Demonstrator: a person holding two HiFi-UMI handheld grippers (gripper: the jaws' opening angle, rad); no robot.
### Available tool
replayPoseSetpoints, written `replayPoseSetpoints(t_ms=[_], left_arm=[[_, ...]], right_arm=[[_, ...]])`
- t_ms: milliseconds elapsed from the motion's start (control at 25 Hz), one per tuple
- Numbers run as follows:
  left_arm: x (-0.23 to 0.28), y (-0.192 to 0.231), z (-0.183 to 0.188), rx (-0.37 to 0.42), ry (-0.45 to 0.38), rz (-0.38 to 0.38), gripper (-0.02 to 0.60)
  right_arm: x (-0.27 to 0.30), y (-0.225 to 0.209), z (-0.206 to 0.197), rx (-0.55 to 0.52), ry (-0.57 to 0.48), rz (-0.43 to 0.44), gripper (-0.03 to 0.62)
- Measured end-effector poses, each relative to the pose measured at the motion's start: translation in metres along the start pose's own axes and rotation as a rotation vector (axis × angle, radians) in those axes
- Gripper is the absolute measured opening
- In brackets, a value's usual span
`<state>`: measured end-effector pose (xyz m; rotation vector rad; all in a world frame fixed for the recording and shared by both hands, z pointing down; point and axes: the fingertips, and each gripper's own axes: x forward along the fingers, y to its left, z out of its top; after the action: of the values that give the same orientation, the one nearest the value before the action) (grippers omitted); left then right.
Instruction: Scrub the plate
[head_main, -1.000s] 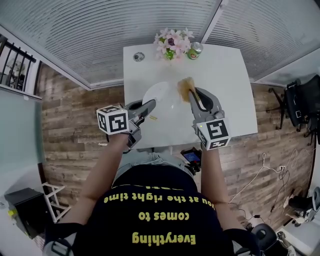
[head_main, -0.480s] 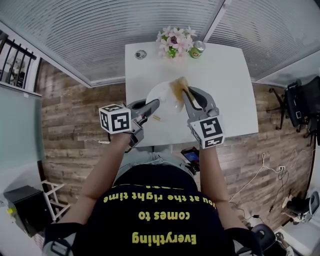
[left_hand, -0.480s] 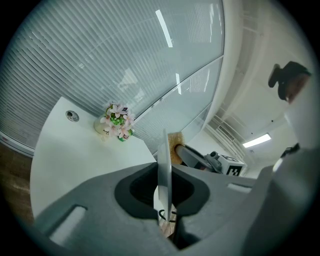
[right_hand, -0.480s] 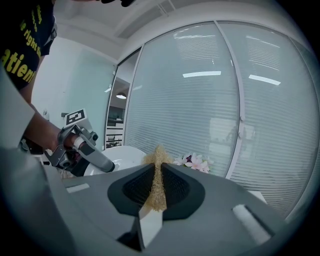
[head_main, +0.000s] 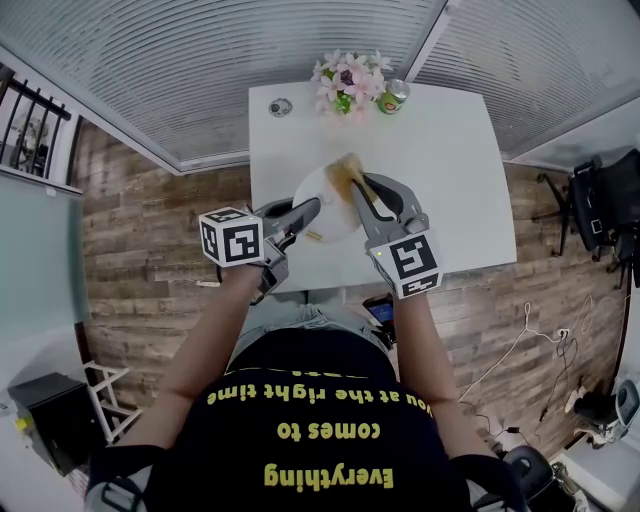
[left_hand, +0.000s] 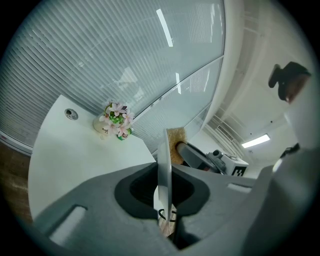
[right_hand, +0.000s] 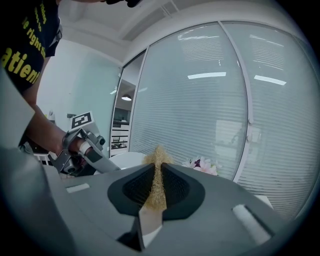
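Grey jaws pinch a white plate while a golden scourer meets its far rim

Left hand-held gripper (head_main: 308, 208) (left_hand: 165, 212) has its jaws pressed nearly together on the near-left rim of the plate (head_main: 328, 215) (left_hand: 164, 165). In the left gripper view the plate shows edge-on, a thin pale band running straight out from between the jaws. In the head view its round face turns up toward the camera, and it reaches from that grip away and to the right. Whether its underside rests on the bench (head_main: 440, 170) cannot be told.

Right hand-held gripper (head_main: 358, 190) (right_hand: 156, 187) is clamped on a fibrous golden-brown scourer (head_main: 343, 170) (right_hand: 157, 175) (left_hand: 176, 142). The pad is squeezed flat between the black pads, its long axis lies along the jaws, and a tuft sticks out past the fingertips. That free end lies against the plate's face at the far rim, as the left gripper view shows it close beside the edge. The two grippers converge from the near side, left and right of the plate.

Beyond them the white bench carries a bunch of pink flowers (head_main: 345, 85), a green can (head_main: 393, 97) just beside it and a small round object (head_main: 281, 107) near the far left corner. Wooden floor (head_main: 150, 260) lies around the bench
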<state>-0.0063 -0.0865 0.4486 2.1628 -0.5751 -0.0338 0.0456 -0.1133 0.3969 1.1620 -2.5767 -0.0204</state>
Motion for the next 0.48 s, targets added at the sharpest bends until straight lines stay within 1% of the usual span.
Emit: replayPoseSetpoints(t_ms=[480], left_arm=[[0.005, -0.004, -0.001, 0.002, 0.004, -0.007, 0.021]], right_arm=[[0.004, 0.023, 0.014, -0.043, -0.034, 0.081, 0.043]])
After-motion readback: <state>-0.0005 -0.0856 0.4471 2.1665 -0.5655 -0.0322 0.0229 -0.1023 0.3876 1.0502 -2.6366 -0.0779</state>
